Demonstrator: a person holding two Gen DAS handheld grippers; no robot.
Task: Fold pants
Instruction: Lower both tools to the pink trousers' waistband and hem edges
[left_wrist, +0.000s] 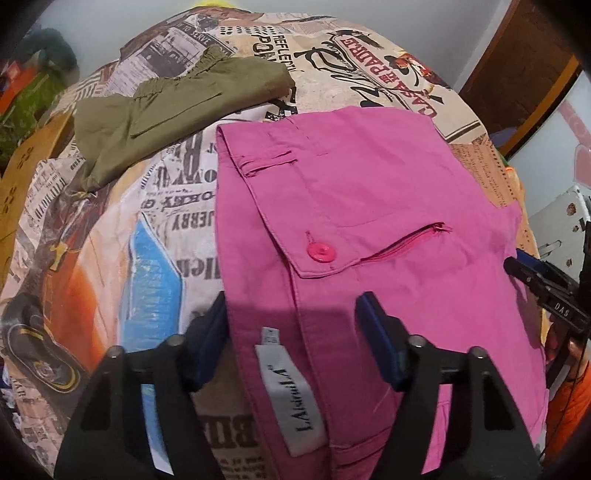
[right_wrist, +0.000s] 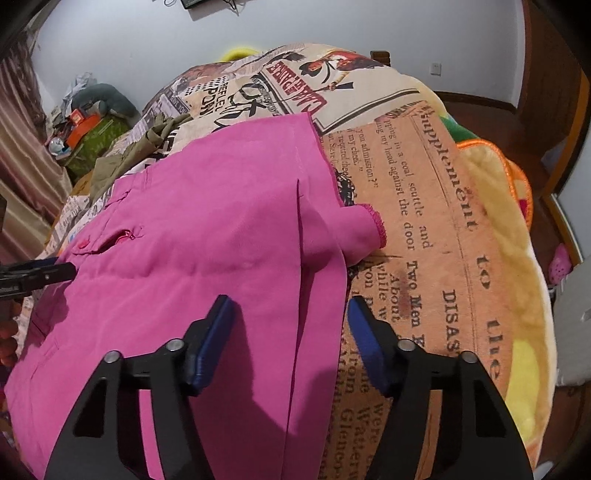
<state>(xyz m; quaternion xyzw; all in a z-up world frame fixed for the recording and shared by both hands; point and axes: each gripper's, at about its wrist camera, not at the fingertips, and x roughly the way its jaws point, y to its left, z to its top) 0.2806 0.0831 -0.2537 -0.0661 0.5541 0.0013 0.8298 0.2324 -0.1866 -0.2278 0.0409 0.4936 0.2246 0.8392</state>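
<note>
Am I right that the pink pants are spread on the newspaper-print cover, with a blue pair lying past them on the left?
Not quite: the second pair is olive green, not blue, as the left wrist view shows. The rest holds: the pink pants are spread on the newspaper-print cover, and the other pair lies past them on the left.

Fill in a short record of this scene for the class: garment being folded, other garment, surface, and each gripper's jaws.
garment: bright pink cotton pants, lying flat
other garment: olive green fabric pants, beside and behind the pink pair
surface: newspaper-print bedspread
left gripper: jaws astride waistband edge, not pressing
right gripper: jaws astride leg edge, not pressing
</note>
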